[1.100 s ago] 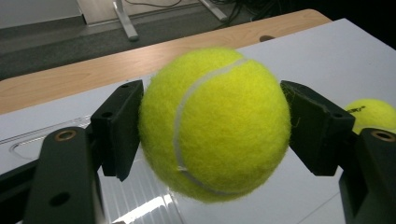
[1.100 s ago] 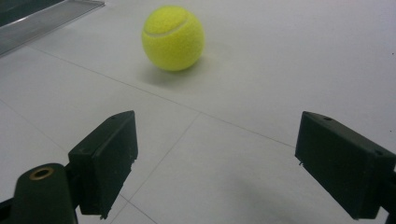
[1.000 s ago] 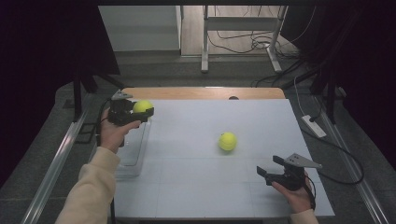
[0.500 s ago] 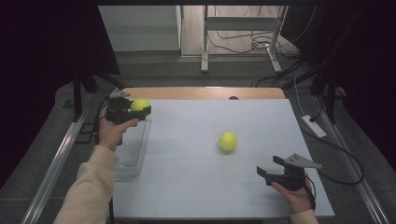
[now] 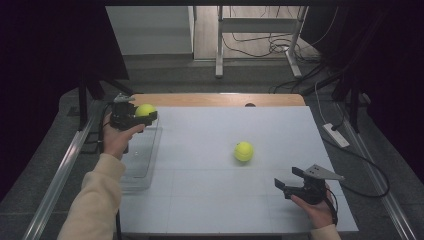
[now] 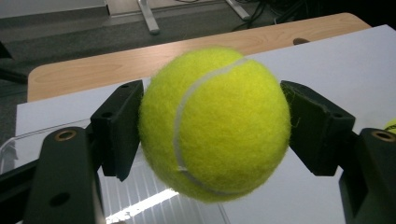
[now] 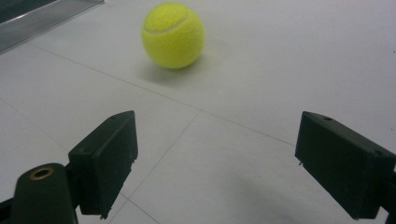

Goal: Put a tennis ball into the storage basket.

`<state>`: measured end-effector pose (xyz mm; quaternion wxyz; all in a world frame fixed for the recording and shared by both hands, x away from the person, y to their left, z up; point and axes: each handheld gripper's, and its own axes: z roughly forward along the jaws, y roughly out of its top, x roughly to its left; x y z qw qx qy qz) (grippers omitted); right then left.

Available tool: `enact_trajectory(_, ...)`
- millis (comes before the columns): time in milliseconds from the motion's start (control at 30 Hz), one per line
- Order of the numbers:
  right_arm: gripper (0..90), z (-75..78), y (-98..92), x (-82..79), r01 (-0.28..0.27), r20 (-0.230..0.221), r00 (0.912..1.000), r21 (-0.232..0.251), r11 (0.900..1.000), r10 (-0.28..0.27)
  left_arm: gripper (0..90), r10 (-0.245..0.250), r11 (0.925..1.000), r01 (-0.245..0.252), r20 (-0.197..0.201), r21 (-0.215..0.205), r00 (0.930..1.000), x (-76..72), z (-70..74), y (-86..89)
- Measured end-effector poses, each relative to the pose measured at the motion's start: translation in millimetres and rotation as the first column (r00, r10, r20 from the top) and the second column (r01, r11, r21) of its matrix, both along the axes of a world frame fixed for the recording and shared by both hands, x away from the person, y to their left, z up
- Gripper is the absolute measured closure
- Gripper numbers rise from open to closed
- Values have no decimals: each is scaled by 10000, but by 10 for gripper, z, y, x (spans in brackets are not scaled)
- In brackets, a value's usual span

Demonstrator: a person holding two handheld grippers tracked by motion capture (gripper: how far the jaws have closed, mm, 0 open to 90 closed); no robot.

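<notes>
At the upper left of the high view, the left claw (image 5: 142,116) clamps a tennis ball (image 5: 145,110) between both pads, held above the clear tray (image 5: 141,162), likely for dropping in. The second ball (image 5: 243,151) rests mid-surface (image 5: 210,200). At lower right, the right claw (image 5: 289,178) stands wide open and empty, aimed at it.

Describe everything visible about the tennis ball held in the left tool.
The fuzzy yellow-green felt tennis ball is round, with a curved white seam running across its face. It looks intact and clean. It sits clamped between the two black pads of the left tool, one pressing each side, and touches nothing else. It is held up off the surface at the table's far left corner, above the clear plastic tray lying along the white tabletop.
</notes>
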<state>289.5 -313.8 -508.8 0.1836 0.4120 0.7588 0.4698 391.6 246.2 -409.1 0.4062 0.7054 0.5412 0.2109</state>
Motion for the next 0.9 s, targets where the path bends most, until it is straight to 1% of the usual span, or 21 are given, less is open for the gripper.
enact_trajectory(167,130,-9,-13,5,31,-22,10000,-10,10000,-31,271,89,9999,-89,11,84,10000,56,-13,40)
enact_trajectory(267,130,-23,-18,9,21,-44,10000,-125,9999,-22,271,103,9999,-103,31,89,9999,84,-34,62)
enact_trajectory(333,130,-27,-20,6,39,-55,10000,-139,9999,-40,271,170,9998,-170,-50,71,9998,114,-66,88)
enact_trajectory(467,130,-26,-23,-2,69,-57,10000,-117,9999,-69,270,367,9993,-365,-152,109,9992,174,-101,156)
enact_trajectory(600,130,-32,-43,-2,97,-51,9999,-116,9999,-97,270,620,9981,-619,-256,50,9977,208,-113,220)
enact_trajectory(767,130,-40,-55,-11,128,-59,9999,-119,9998,-128,270,936,9955,-931,-338,168,9950,228,-138,264)
enact_trajectory(900,130,-36,-56,-17,152,-46,9999,-143,9998,-152,271,1040,9942,-1028,-399,320,9938,223,-154,308)
